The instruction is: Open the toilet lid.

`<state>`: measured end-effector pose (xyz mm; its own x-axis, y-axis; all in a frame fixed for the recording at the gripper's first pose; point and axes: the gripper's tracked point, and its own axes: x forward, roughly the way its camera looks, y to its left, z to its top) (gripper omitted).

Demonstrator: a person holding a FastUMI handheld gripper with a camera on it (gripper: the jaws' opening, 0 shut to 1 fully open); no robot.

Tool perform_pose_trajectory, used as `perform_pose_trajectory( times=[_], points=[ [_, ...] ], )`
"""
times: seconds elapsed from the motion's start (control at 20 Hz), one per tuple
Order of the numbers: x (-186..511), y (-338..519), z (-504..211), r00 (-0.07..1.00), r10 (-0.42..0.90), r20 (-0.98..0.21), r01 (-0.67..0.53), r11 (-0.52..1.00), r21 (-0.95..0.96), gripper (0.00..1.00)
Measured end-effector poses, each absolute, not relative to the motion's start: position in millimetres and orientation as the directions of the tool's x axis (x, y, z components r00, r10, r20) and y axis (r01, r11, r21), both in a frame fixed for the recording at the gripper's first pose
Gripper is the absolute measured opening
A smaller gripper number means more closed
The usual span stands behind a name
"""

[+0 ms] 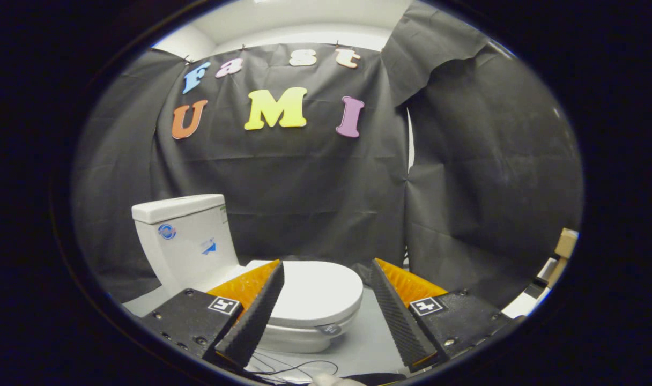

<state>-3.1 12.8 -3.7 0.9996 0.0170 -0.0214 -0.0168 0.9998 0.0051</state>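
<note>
A white toilet stands ahead and to the left of my fingers, its tank (184,236) at the back left against the black cloth wall. Its white lid (318,289) lies flat and closed over the bowl, with the front rim facing right. My gripper (326,268) is open, fingers spread wide. The left finger (259,311) overlaps the lid's near side, and the right finger (395,316) stands past the lid's front edge. Nothing is held between them. The gripper hangs above and short of the lid, not touching it.
A pale grey floor (366,338) surrounds the toilet. Thin black cables (299,369) lie on the floor just below my fingers. Black cloth walls close in behind and to the right. A wooden and white piece of furniture (559,257) shows at the far right.
</note>
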Motion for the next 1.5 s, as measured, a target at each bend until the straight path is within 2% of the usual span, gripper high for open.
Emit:
perform_pose_trajectory(
  times=[0.75,1.2,1.5],
  points=[
    [8,18,14,1.0,0.031,0.006,-0.031,0.999,0.044,1.0],
    [53,19,30,0.999,0.047,0.017,-0.048,0.998,0.042,1.0],
    [89,-7,39,0.999,0.046,0.014,-0.047,0.989,0.141,1.0]
  ],
)
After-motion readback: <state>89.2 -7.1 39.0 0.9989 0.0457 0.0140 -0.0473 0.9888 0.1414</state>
